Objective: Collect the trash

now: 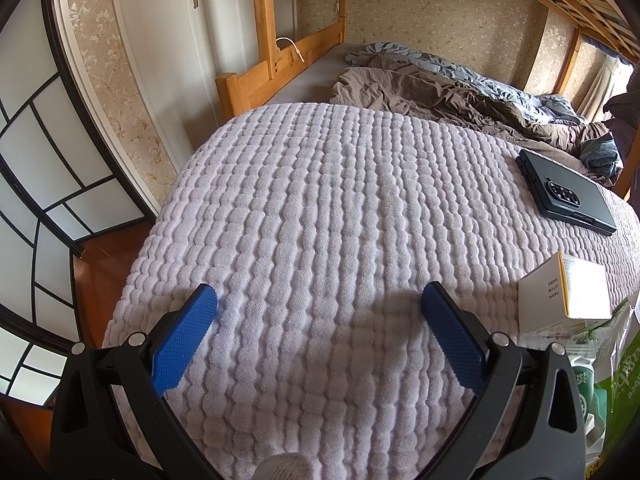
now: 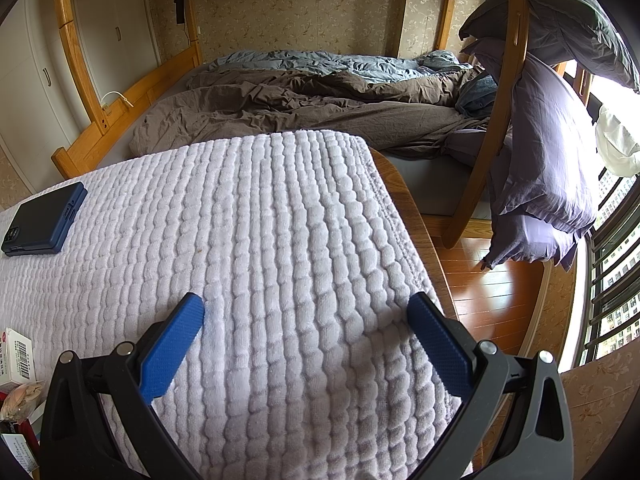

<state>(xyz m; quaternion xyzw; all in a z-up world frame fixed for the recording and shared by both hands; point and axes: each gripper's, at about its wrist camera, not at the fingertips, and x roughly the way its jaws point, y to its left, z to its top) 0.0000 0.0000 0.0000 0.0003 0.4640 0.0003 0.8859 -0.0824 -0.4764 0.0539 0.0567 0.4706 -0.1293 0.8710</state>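
The left gripper (image 1: 319, 304) is hovering over a white ribbed towel (image 1: 340, 208), its blue-padded jaws standing wide apart with nothing between them; the right gripper (image 2: 306, 314) is hanging over the same towel (image 2: 280, 220) in the right wrist view, jaws likewise spread wide and holding nothing. At the lower right of the left wrist view a green-printed plastic bag (image 1: 622, 364) is gaping open; a white and yellow carton (image 1: 568, 292) is sitting at its mouth, tilted, and below it some green-and-white packaging (image 1: 582, 384) is lying inside, too cramped to read. At the lower left edge of the right wrist view a white box with a barcode (image 2: 18, 354) is resting beside crumpled beige wrapping (image 2: 22, 398); whether these are lying in the bag I cannot tell. A dark phone (image 1: 568, 192) is lying flat on the towel toward the right of the left wrist view, well apart from the carton; behind it rumpled brown and blue bedding (image 2: 320, 96) is filling a wooden bunk bed frame (image 1: 264, 20).
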